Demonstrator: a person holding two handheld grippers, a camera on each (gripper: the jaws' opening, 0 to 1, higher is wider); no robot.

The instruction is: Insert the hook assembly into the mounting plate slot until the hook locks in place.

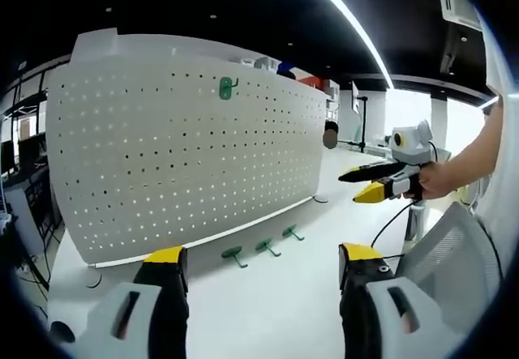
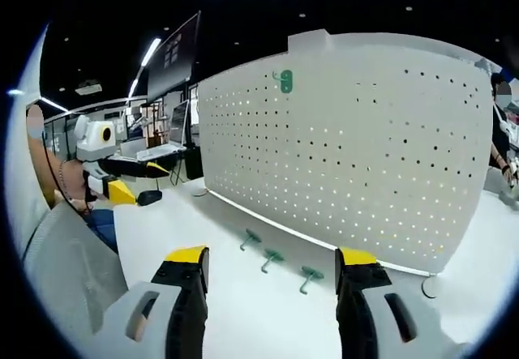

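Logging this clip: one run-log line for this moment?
left gripper open | right gripper open | three green plastic hooks on table | one green hook on white pegboard

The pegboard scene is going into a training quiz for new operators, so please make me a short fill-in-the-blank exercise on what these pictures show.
1. The number of green hooks lying on the table in front of the pegboard is ____.
2. One green hook already hangs near the ____ edge of the pegboard.
3. The jaws of the left gripper stand ____, with nothing between them.
4. The tips of the right gripper are coloured ____.

Missing words: three; top; open; yellow
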